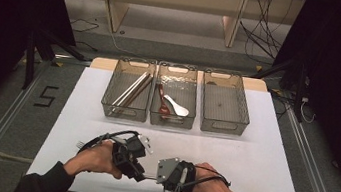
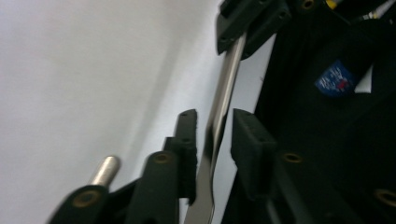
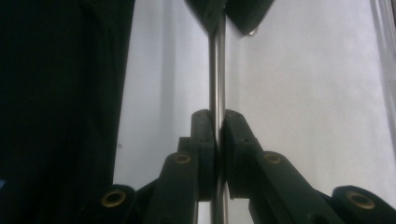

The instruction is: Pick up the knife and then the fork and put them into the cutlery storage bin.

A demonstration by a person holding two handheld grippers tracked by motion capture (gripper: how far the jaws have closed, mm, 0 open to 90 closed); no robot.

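metal utensil [image 1: 149, 177] | hangs between both tools over the near surface [image 1: 261, 154] | right tool [image 3: 215, 122] clamped tight on it | left tool [image 2: 214, 122] jaws loose around the handle, looks like a handoff

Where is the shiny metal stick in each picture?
High view: the metal stick runs between the two grippers, low at the table's near edge.
Left gripper view: it rises up the middle, between open jaws.
Right gripper view: upright at centre, clamped.
Shared landmark: the white table.
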